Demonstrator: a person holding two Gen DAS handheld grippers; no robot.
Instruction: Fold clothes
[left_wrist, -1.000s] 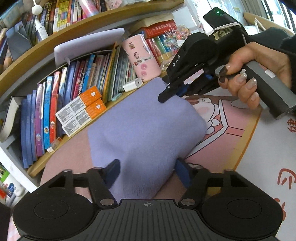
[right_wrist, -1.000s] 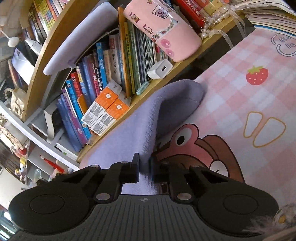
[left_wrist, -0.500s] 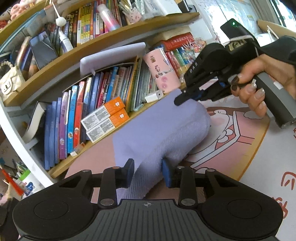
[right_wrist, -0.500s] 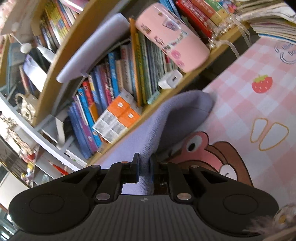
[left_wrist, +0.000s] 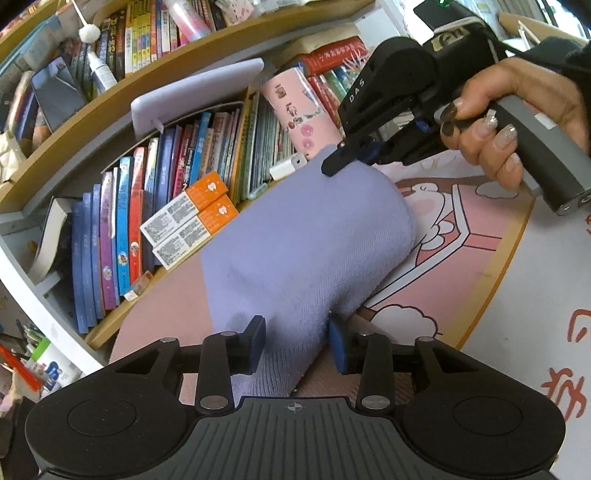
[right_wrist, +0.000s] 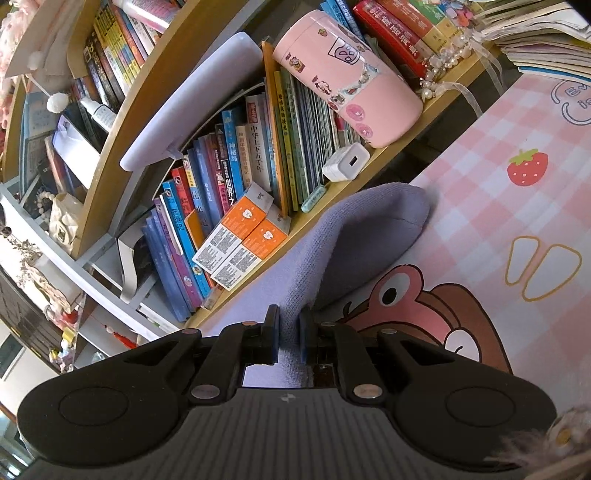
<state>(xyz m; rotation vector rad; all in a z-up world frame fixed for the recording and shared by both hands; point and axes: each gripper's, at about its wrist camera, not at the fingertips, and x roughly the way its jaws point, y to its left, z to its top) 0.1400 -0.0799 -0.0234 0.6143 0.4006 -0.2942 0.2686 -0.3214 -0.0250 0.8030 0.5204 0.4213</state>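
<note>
A folded lavender garment (left_wrist: 306, 236) lies on a pink cartoon mat (left_wrist: 461, 258) next to a bookshelf. My left gripper (left_wrist: 297, 343) is shut on the garment's near end, thick cloth bunched between its blue pads. At the far corner, my right gripper (left_wrist: 343, 158) pinches the cloth, held by a person's hand (left_wrist: 509, 122). In the right wrist view, that gripper (right_wrist: 288, 336) is shut on a raised fold of the garment (right_wrist: 354, 236), above the checked mat (right_wrist: 498, 229). The cloth's underside is hidden.
A wooden bookshelf (left_wrist: 110, 325) packed with books runs close along the garment's left side. On it sit two orange boxes (left_wrist: 192, 221), a white charger (right_wrist: 345, 162) and a pink tumbler (right_wrist: 347, 74). The mat continues to the right.
The left gripper's fingers have come together on the garment's near end. Both views now take in more of the shelf, as if raised and drawn back. The right gripper keeps its pinch.
</note>
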